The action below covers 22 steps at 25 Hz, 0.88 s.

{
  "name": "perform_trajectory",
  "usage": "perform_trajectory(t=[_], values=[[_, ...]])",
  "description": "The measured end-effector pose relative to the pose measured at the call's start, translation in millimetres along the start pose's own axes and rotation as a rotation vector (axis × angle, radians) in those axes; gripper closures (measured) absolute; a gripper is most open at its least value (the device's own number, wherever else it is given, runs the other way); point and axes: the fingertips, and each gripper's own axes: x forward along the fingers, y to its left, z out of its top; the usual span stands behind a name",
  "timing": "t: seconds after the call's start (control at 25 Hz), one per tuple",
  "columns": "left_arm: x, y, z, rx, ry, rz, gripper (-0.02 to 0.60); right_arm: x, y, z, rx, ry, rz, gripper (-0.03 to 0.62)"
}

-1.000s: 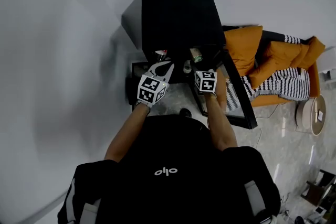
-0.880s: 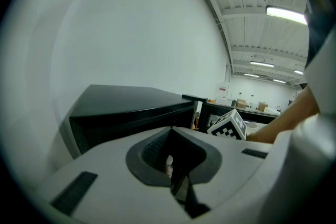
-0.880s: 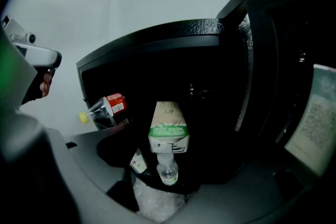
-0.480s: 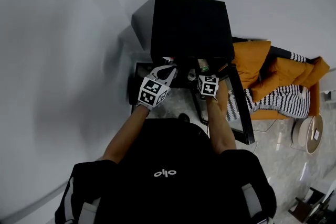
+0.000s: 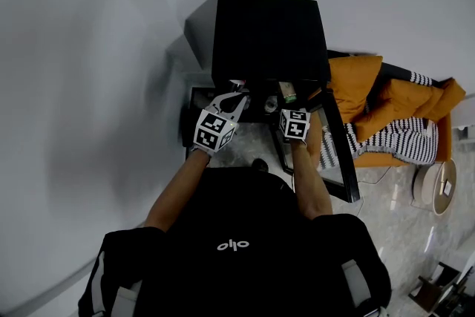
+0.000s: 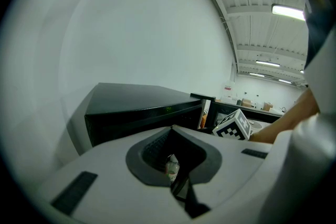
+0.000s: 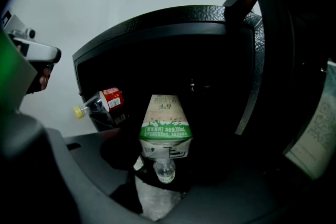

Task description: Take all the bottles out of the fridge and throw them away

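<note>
My left tongs (image 5: 237, 95) are closed, with nothing I can see in them, at the left edge of the fridge (image 5: 267, 33). There a red-labelled bottle (image 7: 102, 101) lies tilted, yellow cap outward. My right tongs (image 5: 288, 108) have just been closing around a clear bottle (image 7: 164, 169) straight ahead, neck up, in front of a green carton (image 7: 165, 123). I judge they're not yet gripping it.

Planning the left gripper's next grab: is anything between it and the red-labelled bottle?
Nothing visible does. The red-labelled bottle lies tilted at the left edge of the fridge, ahead of the left gripper, whose fingers are shut. The milk carton stands to its right.
</note>
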Motion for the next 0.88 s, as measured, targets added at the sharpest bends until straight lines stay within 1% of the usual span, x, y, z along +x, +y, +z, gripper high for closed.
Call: perform_trajectory(t=[0.48, 0.88], values=[[-17.3, -11.7, -5.9, 0.005, -0.014, -0.032, 0.580, -43.7, 22.9, -8.7, 0.006, -0.019, 0.012, 0.329], [-49.0, -30.7, -27.9, -0.010, -0.011, -0.064, 0.580, -113.1, 51.5, -1.6, 0.013, -0.074, 0.005, 0.329]])
